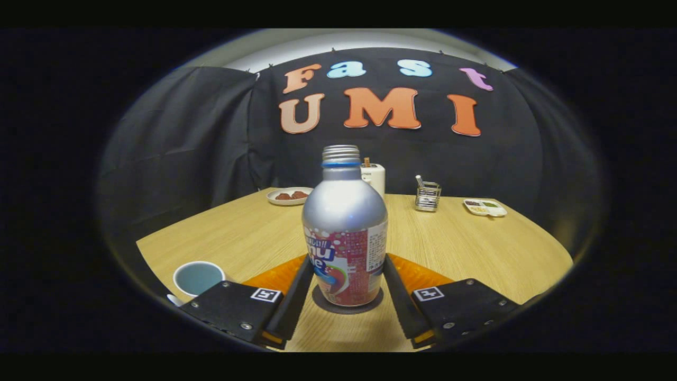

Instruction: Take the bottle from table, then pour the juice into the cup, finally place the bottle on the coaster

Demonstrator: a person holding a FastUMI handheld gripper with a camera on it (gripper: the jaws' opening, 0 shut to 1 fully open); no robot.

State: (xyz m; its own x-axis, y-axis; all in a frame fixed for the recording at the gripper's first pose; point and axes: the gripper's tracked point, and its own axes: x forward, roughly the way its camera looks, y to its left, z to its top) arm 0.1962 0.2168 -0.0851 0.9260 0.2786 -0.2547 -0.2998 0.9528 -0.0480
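The wooden surface (238, 233) carries everything. The silver bottle (345, 227) stands upright on a dark round coaster (346, 307), cap off, between the tool (346, 270) fingers; both fingers lie along its sides, though I cannot tell whether they press on it. A cup (198, 277) sits near the left finger. Beyond stand a plate (289, 196), a wire holder (427, 196) and a small divided dish (485, 207).

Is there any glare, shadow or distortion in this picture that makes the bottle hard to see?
Gripper view: the bottle is sharp, with soft glare on its silver shoulder; a faint shadow lies on the table in front of it; the fisheye bends the table edge; the gripper fingers flank the bottle, contact unclear.
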